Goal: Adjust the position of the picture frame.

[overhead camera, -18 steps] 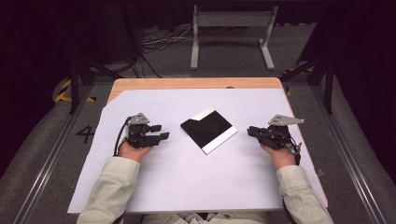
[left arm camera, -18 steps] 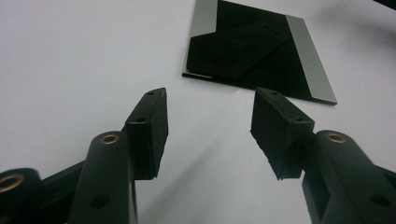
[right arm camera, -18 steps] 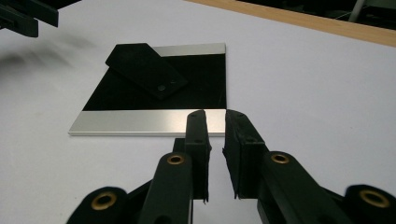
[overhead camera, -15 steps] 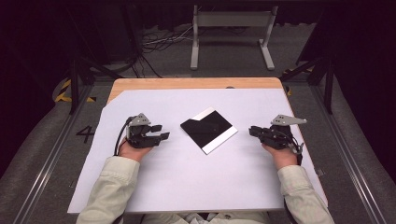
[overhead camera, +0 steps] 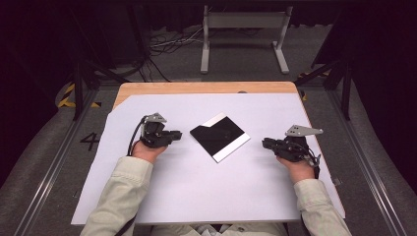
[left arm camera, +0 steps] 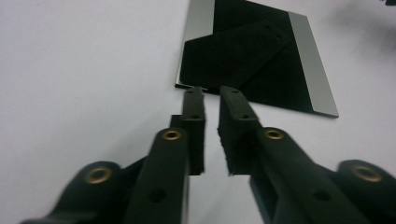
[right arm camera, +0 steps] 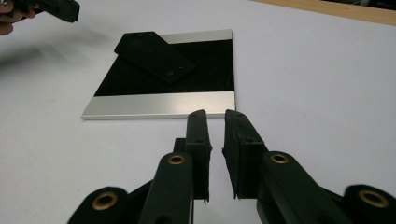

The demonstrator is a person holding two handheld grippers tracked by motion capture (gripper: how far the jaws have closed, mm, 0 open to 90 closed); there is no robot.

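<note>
Resting on surface: both grippers, flanking plate
plate: centre frame, black flap on top
left gripper: jaws slightly apart, empty
right gripper: jaws slightly apart, empty

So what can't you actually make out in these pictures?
- The black flap on the square plate: whether it is fixed or loose; the high view is too small.
- The plate's underside: it lies flat on the white sheet.
- The right gripper cable's end: hidden behind the hand, high view.
</note>
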